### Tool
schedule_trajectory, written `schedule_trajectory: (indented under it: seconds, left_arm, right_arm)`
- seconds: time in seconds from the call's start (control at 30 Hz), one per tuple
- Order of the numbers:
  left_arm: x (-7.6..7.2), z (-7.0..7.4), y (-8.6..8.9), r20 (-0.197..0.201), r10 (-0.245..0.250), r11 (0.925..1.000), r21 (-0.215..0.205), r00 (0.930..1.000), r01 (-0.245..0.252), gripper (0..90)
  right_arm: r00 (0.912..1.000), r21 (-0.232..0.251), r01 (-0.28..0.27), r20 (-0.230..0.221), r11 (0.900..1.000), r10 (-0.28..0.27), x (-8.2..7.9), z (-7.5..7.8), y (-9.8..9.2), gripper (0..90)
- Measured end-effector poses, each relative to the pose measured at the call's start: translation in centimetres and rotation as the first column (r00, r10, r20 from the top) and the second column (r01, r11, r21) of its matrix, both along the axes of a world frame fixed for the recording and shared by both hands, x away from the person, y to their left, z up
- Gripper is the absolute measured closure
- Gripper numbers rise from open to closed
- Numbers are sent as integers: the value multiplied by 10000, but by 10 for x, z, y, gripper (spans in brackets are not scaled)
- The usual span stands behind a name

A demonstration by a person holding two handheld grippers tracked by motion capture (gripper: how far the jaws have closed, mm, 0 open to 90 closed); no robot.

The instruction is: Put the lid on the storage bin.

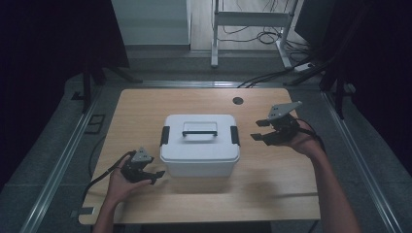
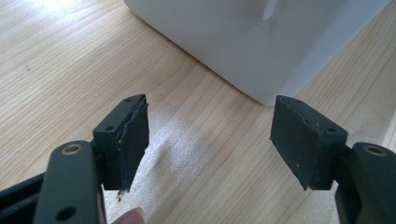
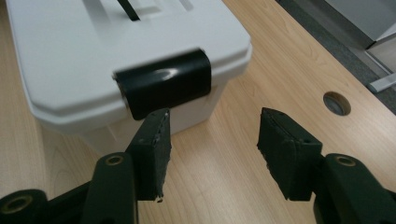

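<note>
A white plastic storage box (image 1: 200, 144) with a lid, a black-trimmed top handle (image 1: 199, 128) and black side latches stands in the middle of the wooden table (image 1: 272, 179). My left gripper (image 1: 158, 175) rests low at the box's front left corner, jaws open and empty, the box's corner (image 2: 261, 51) just ahead. My right gripper (image 1: 260, 130) hovers to the right of the box, jaws open and empty, pointed at the right latch (image 3: 163, 86); its jaws stand a short way off the latch.
A round cable hole (image 1: 237, 100) sits near the table's far edge, also seen in the right gripper view as the hole (image 3: 337, 103). Beyond the table are a white metal frame (image 1: 252, 19), floor cables and dark curtains on both sides.
</note>
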State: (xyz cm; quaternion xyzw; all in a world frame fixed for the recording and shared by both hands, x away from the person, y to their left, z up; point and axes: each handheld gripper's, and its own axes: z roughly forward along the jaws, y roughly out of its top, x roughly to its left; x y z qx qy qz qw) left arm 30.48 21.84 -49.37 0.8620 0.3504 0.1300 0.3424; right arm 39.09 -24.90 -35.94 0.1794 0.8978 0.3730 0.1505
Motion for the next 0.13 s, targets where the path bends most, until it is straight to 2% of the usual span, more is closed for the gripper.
schedule_trajectory:
  seconds: [0.13]
  left_arm:
    - [0, 0, 0, -14, 9, 10000, -9, 10000, -9, 283]
  right_arm:
    - [9998, 93, 170, 87, 9998, -171, 0, -4, -4, 394]
